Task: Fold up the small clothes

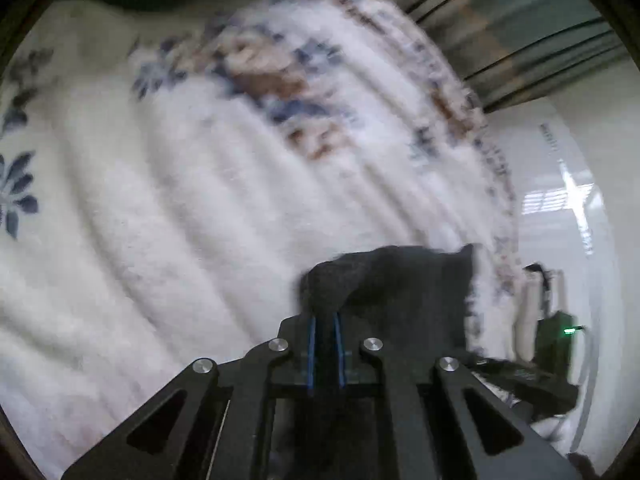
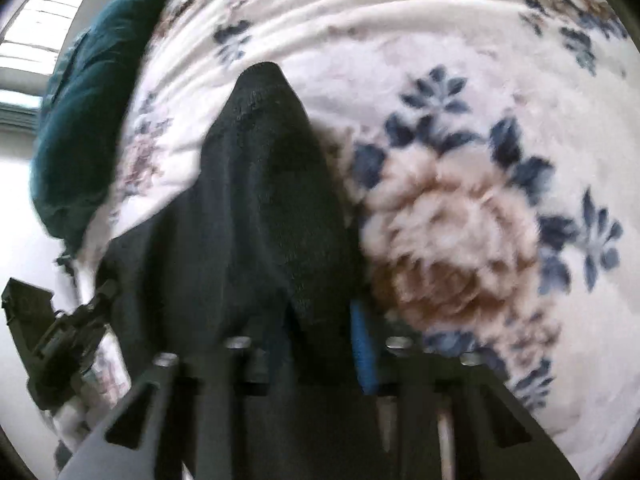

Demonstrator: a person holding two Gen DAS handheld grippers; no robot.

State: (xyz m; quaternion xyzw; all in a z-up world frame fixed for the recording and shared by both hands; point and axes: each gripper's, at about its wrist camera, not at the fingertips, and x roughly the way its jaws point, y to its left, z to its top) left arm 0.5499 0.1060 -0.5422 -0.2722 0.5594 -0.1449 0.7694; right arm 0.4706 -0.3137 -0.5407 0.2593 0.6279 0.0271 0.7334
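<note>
Left claw [image 1: 325,336]: blue-edged fingers [image 1: 311,354] pressed close together, pinching a fold of dark cloth [image 1: 400,284]. Cloth charcoal to black, soft knit look, bunched just ahead of the fingertips and trailing off to the right, held above a white fluffy blanket [image 1: 168,208] with blue and brown flower print. Frame blurred. Striped curtain [image 1: 520,28] at upper right, pale shiny floor [image 1: 576,208] at right edge.

Right claw [image 2: 320,320]: largely covered by the same dark cloth [image 2: 272,184]; one blue finger [image 2: 362,344] visible on the right side, the other hidden under fabric. Cloth draped over and between the fingers, apparently gripped there. Stitched hem visible near the peaked top edge; cloth runs up from the claw in a tall tapering shape, with a further flap spreading to lower left. Large brown flower on the blanket [image 2: 460,240] just right of the cloth. Dark green pillow [image 2: 84,128] at far left, on the bed's edge. Other claw's black frame [image 2: 60,340] at lower left.
</note>
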